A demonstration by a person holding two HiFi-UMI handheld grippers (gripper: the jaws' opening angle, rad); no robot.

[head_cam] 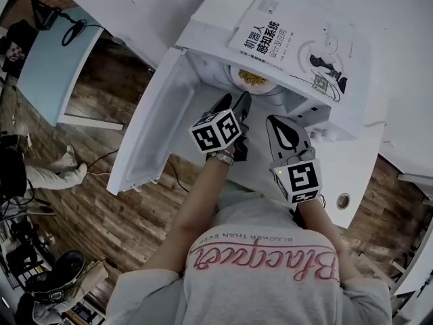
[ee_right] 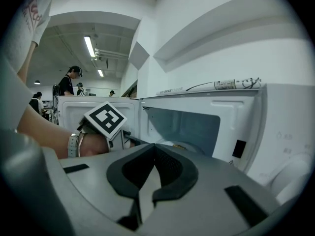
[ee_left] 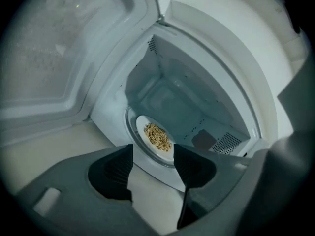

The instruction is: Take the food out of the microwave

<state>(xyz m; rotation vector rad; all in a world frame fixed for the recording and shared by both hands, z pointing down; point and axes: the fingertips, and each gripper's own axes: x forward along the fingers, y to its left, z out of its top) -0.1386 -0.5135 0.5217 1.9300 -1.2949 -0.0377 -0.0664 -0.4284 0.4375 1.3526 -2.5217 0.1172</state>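
The small white plate of golden food (ee_left: 156, 137) sits at the front of the open white microwave's (ee_left: 192, 97) cavity floor, straight ahead of the nearer left gripper (ee_left: 153, 154), its fingers spread and empty. The right gripper (ee_right: 154, 149), fingers pressed together on nothing, hangs behind, rightward.

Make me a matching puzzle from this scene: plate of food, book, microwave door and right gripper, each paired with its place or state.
Things:
1. plate of food
2. book
3. microwave door
4. right gripper

Places or states:
A. swung open
B. jaws shut, nothing between them
C. lying on top of the microwave
D. inside the microwave

Pairs: 1-D, 2-C, 3-A, 4-B
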